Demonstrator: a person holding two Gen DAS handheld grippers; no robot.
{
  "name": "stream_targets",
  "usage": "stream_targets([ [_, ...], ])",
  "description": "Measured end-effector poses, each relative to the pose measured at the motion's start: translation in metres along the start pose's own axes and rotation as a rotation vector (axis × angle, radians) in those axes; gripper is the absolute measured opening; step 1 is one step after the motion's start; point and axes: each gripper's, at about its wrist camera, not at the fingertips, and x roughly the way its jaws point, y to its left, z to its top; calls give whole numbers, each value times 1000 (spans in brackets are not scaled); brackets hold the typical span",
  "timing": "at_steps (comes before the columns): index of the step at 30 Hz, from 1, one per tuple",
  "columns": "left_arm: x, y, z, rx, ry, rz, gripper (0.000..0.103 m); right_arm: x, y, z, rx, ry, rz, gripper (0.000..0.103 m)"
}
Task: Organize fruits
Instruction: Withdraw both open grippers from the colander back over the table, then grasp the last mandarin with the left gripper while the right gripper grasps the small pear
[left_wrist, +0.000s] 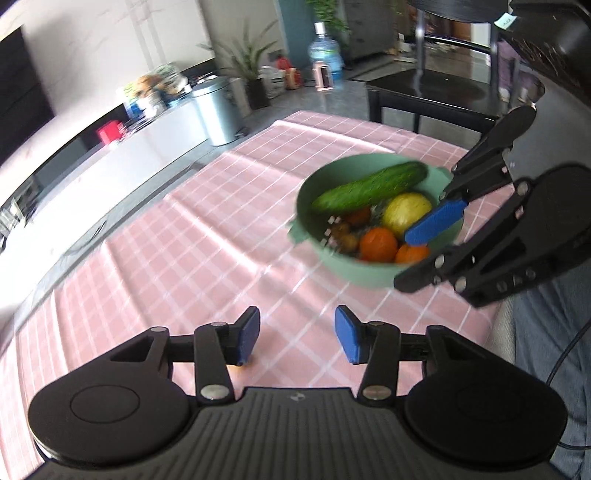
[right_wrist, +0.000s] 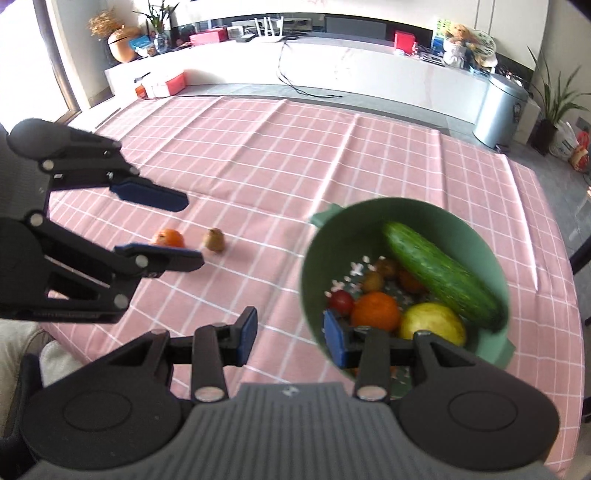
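Two pieces are left out on the cloth as far as I can see: a small orange and a brownish kiwi-looking fruit, sitting near each other left of centre in the right wrist view. Everything else seems to be in the green bowl already: a cucumber lying across the top, a yellow-green fruit that could be a pear or lemon, a bigger orange, something small and red, plus a couple of brownish bits I can't really name because of blur. So I'd call it mostly done, with two pickups to go.

The left gripper hangs over bare cloth at the bottom of its own view with its blue pads apart and nothing between them. From the other camera it sits at the left edge, lower finger just in front of the small orange, not touching it as far as I can tell. The right gripper has its pads apart too, one pad down inside the bowl and the other outside it, so the rim may be between them, but I can't tell if it's actually pinched.

Surface is a table with a pink checked tablecloth, creased in long folds. Room behind: a long white low cabinet with boxes and clutter, a shiny metal bin, potted plants, and in the left wrist view a dark chair and a water bottle at the top.
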Motion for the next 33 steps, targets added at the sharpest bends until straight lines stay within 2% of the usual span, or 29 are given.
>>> stream_targets([
  [7, -15, 33, -64, -164, 25, 25, 59, 26, 46, 1, -50, 16, 52, 38],
  [13, -17, 62, -101, -264, 48, 47, 59, 57, 69, 7, -49, 35, 79, 38],
  [18, -12, 66, -107, -255, 10, 37, 59, 77, 79, 11, -45, 33, 82, 38],
  [25, 20, 76, -105, -248, 26, 39, 59, 100, 71, 21, 2, 17, 70, 38],
  [33, 47, 87, -101, -263, 49, 24, 59, 125, 70, 37, -17, 12, 76, 38],
])
